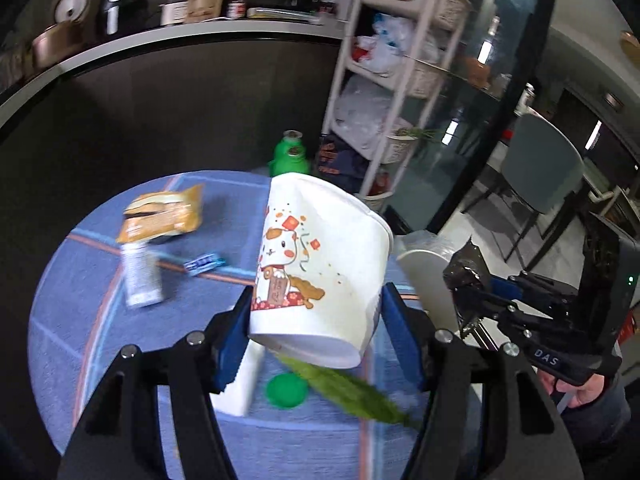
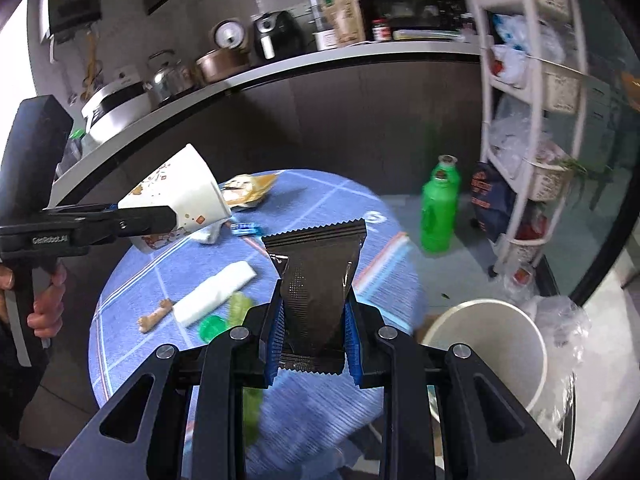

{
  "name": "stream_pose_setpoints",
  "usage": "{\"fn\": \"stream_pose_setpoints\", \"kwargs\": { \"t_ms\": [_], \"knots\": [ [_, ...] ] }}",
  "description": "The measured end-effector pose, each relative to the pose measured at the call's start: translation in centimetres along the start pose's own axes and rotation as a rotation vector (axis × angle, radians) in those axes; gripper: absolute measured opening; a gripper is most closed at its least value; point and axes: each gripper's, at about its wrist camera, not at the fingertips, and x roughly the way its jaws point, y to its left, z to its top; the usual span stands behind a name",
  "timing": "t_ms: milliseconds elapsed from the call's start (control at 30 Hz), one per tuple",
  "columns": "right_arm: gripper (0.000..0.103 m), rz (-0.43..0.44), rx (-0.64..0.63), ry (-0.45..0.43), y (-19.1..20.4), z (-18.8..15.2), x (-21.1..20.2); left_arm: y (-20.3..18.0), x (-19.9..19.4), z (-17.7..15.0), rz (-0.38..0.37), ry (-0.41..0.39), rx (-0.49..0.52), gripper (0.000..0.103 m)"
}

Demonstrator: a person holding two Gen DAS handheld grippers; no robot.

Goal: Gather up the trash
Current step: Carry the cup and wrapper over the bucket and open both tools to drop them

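My left gripper is shut on a white paper cup printed with a cartoon animal, held tilted above the round blue table. The same cup shows at the left of the right wrist view. My right gripper is shut on a black foil wrapper with zigzag edges, also seen at the right of the left wrist view as the wrapper. A white bin stands on the floor beside the table, below and right of the right gripper.
On the table lie an orange snack bag, a silver packet, a small blue wrapper, a white napkin, a green cap, a green leaf and a ginger piece. A green bottle and white rack stand on the floor.
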Motion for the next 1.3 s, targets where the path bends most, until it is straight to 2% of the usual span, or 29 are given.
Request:
{"fn": "stream_pose_setpoints", "kwargs": {
  "t_ms": [367, 700, 900, 1300],
  "knots": [
    [0.024, -0.134, 0.155, -0.014, -8.9, -3.2, -2.6, -9.3, 7.3, 1.7, -0.121, 0.084, 0.117, 0.063],
    [0.024, -0.164, 0.278, 0.046, -15.1, -6.6, 0.0, -14.4, 14.8, 2.3, -0.173, 0.172, 0.161, 0.063],
    [0.025, -0.161, 0.318, 0.096, -17.1, -8.1, 2.5, -16.2, 18.7, 2.2, -0.160, 0.217, 0.194, 0.063],
    [0.025, -0.172, 0.336, 0.150, -19.8, -9.6, 5.5, -17.1, 23.4, 1.7, -0.105, 0.276, 0.241, 0.064]
  ]
}}
